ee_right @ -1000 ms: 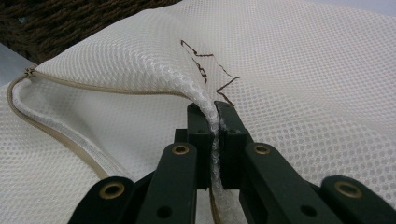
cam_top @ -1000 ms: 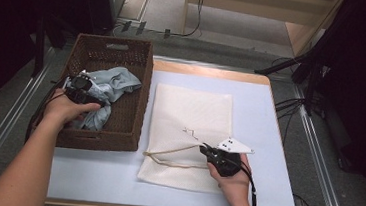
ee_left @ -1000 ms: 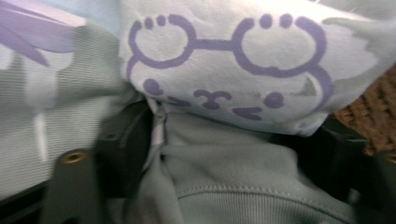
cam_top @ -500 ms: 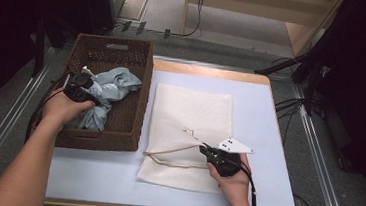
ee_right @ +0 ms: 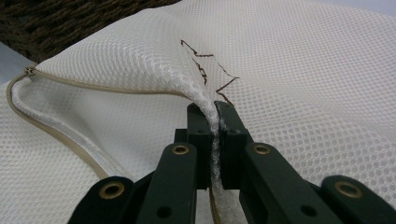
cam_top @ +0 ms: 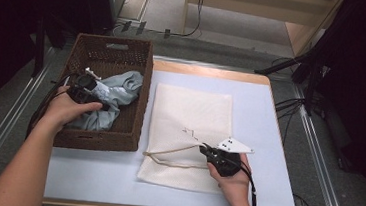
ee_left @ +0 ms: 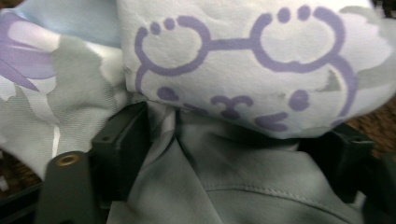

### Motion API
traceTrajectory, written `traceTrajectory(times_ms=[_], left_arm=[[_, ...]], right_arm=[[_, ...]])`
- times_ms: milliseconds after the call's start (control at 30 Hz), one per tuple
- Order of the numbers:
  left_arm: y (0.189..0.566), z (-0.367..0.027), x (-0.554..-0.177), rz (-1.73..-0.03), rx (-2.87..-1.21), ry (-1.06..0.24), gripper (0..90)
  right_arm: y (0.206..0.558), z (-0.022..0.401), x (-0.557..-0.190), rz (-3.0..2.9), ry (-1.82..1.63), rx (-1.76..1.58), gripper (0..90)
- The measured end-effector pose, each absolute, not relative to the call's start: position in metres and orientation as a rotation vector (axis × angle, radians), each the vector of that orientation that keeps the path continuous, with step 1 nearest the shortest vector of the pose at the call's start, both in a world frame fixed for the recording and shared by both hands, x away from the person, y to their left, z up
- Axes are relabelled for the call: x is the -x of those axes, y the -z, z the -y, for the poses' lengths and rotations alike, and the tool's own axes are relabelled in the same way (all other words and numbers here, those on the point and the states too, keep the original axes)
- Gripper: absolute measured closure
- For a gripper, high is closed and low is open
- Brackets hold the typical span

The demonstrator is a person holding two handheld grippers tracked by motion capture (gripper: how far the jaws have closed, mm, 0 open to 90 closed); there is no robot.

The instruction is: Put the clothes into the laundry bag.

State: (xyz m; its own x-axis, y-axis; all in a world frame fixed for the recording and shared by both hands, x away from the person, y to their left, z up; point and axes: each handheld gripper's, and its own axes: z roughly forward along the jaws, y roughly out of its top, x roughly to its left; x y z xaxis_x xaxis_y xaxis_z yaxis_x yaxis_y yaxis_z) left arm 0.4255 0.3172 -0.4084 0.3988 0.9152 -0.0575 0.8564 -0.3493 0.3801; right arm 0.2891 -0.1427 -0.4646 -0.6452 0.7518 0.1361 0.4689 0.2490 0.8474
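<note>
Basket (cam_top: 135, 104) at desk's left edge holds grey garment (cam_top: 116, 94); left gripper (cam_top: 84, 88) nearer, jaws just reopened. Left gripper view: cloth (ee_left: 243, 177) lies btwn spread jaws, unpinched. Right gripper view: right gripper (ee_right: 215, 112) clamps mesh bag (ee_right: 303, 93) mouth, lifted twd basket.

Table (cam_top: 268, 140): pale blue-white top, light wooden edge seen along far and right sides. Grey floor (cam_top: 326, 160) seen around table, metal rails (cam_top: 318, 145) laid along both sides. Black cables (cam_top: 291, 103) trailed across floor at right (more seen beyond far edge). Dark stand legs (cam_top: 312, 69) placed at far right. Light wooden furniture (cam_top: 260, 4) set beyond table; dark unit (cam_top: 97, 0) at far left.
</note>
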Motion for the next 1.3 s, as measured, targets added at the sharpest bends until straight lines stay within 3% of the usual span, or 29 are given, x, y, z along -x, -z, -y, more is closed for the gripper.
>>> traceTrajectory(times_ms=[167, 267, 467, 600, 733, 767, 800, 833, 867, 1033, 1300], left_arm=[[0.404, -0.319, -0.425, -1.566, -2.302, -0.317, 14.5], [0.403, -0.321, -0.427, -1.615, -2.296, -0.332, 2.6], [0.423, -0.32, -0.435, -1.734, -2.346, -0.119, 0.0], [0.426, -0.321, -0.437, -1.748, -2.335, -0.089, 0.6], [0.423, -0.318, -0.434, -1.682, -2.377, -0.13, 12.1], [0.421, -0.317, -0.433, -1.659, -2.375, -0.13, 17.5], [0.42, -0.315, -0.431, -1.627, -2.388, -0.14, 28.6], [0.42, -0.314, -0.431, -1.615, -2.397, -0.15, 28.6], [0.418, -0.313, -0.429, -1.581, -2.397, -0.127, 39.3], [0.415, -0.313, -0.428, -1.528, -2.41, -0.093, 66.9], [0.4, -0.319, -0.423, -1.427, -2.315, -0.056, 72.4]], right_arm=[[0.464, 0.143, -0.289, -2.227, -1.349, -1.13, 86.5], [0.464, 0.143, -0.289, -2.229, -1.348, -1.129, 86.5], [0.463, 0.143, -0.288, -2.225, -1.352, -1.135, 86.5], [0.464, 0.143, -0.289, -2.23, -1.346, -1.127, 86.6], [0.464, 0.143, -0.289, -2.23, -1.347, -1.124, 86.6], [0.464, 0.143, -0.289, -2.231, -1.346, -1.125, 86.6], [0.464, 0.143, -0.289, -2.231, -1.347, -1.126, 86.6], [0.464, 0.143, -0.289, -2.231, -1.347, -1.126, 86.6], [0.464, 0.142, -0.289, -2.23, -1.346, -1.123, 86.6], [0.464, 0.142, -0.288, -2.229, -1.348, -1.125, 86.6], [0.464, 0.143, -0.289, -2.233, -1.352, -1.124, 87.5]])
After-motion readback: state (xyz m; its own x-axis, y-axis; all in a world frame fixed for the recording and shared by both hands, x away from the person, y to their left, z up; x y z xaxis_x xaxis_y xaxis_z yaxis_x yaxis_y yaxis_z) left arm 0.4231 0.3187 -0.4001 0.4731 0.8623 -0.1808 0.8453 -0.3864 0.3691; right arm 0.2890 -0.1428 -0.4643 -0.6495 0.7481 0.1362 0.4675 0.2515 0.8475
